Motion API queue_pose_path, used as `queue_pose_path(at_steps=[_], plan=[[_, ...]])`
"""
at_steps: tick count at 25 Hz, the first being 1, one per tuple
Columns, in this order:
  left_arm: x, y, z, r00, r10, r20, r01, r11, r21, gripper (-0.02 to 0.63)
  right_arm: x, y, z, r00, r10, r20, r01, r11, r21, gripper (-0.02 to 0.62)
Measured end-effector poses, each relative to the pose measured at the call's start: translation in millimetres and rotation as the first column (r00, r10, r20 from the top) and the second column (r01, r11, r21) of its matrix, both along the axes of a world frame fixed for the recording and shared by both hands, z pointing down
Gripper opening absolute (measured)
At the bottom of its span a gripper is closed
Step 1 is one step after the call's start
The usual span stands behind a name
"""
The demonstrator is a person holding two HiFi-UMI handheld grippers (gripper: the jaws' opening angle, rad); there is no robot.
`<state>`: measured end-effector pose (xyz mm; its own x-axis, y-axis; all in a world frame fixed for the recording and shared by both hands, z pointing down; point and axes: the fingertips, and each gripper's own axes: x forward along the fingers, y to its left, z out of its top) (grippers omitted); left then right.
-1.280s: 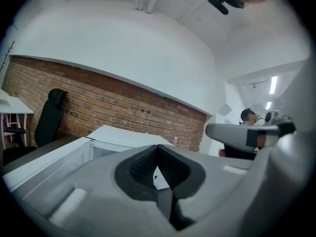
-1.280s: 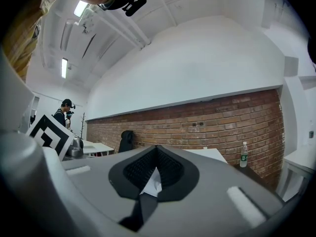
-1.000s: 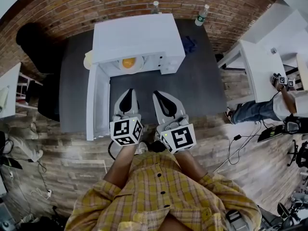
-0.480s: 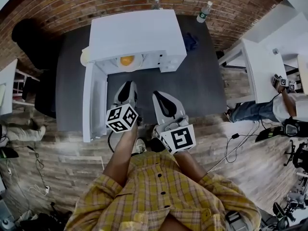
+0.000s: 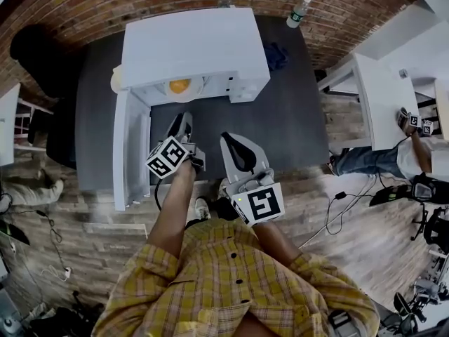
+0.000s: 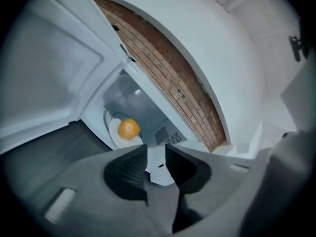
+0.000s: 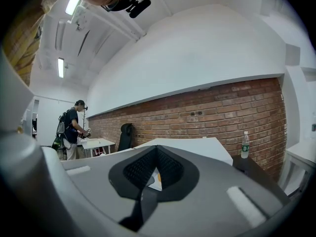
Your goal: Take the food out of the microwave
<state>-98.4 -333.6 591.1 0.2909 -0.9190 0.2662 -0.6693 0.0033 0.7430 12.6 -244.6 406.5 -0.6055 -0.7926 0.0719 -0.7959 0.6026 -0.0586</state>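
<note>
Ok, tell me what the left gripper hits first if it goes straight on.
The left gripper, jaws opening and empty, would likely meet the microwave's white front frame beside the open cavity, not the orange on its plate; depth is unclear.

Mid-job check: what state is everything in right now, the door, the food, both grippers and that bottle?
Microwave door: open wide.
Orange food: on its plate inside the microwave, untouched.
Left gripper: jaws opening, nothing between them.
Right gripper: shut, empty.
Water bottle: upright, cap on.
</note>
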Motion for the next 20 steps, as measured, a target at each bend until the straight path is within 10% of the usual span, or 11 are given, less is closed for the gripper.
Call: queue_pose_path(at_steps=[5, 10, 20], plan=[[-3.6, -16.2, 28.1, 0.987, -0.050, -0.152, 0.041, 0.997, -0.058, 0.107, 4.6, -7.7, 4.3, 1.000, 0.001, -0.008, -0.001, 1.000, -0.006, 0.003], [-7.6, -25.0, 53.4, 0.920, -0.139, -0.366, 0.096, 0.987, -0.132, 0.107, 10.4, -12.2, 9.5, 1.000, 0.001, -0.013, -0.001, 1.000, -0.022, 0.003], [-21.2, -47.9, 81.6, 0.811, -0.255, -0.527, 0.198, 0.967, -0.163, 0.107, 0.1, -22.6, 17.2, 1.000, -0.012, -0.022, 0.012, 1.000, -0.025, 0.003]])
